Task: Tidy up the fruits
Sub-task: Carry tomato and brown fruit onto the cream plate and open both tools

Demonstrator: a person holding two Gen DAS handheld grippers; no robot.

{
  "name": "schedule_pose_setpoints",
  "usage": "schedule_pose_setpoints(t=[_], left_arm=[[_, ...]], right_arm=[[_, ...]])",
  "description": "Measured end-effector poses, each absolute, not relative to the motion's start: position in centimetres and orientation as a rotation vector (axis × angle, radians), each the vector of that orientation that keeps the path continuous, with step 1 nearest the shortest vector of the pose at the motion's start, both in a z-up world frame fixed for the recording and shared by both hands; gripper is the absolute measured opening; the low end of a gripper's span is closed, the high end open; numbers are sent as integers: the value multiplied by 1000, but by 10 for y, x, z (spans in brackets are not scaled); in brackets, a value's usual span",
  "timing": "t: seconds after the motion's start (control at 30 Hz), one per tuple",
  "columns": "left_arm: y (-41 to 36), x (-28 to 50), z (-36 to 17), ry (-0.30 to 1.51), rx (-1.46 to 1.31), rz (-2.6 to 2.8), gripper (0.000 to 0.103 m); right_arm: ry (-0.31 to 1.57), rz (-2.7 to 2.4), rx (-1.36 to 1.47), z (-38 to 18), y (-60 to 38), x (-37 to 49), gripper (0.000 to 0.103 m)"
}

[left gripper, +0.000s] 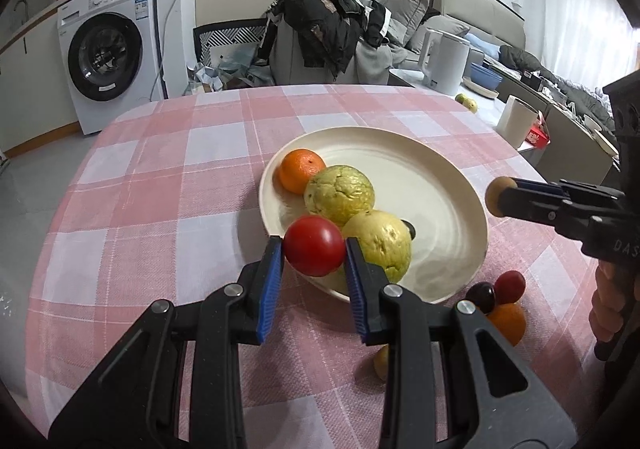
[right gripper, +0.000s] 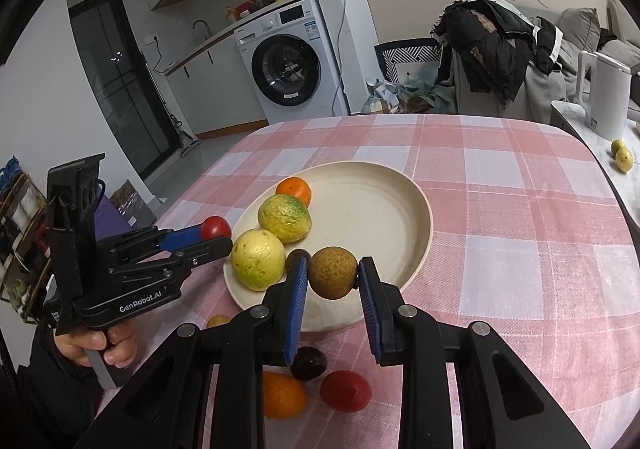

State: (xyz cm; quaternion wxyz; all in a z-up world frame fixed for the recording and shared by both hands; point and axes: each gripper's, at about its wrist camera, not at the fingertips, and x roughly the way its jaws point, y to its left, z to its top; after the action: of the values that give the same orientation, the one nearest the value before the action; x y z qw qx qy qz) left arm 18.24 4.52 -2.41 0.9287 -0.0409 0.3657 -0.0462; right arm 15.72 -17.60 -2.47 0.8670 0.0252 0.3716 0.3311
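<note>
Left wrist: tomato between tool pads.

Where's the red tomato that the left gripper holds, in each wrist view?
Left wrist: tomato at centre, between the blue fingers, at the plate's near rim.
Right wrist: tomato at left, at the left gripper's tip.
Shared landmark: the orange on the plate.

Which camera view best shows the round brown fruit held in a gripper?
The right wrist view: the round brown fruit sits central between the right gripper's blue pads. The left wrist view shows only its end.
</note>
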Motion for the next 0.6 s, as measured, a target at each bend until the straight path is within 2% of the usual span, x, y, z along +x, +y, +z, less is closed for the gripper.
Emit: schedule_pose_setpoints(t=[0.6], left_arm=[[23, 208, -39, 795, -63, -137, 28]], right_arm=[[797, 662, 63, -37, -172, 179, 27]])
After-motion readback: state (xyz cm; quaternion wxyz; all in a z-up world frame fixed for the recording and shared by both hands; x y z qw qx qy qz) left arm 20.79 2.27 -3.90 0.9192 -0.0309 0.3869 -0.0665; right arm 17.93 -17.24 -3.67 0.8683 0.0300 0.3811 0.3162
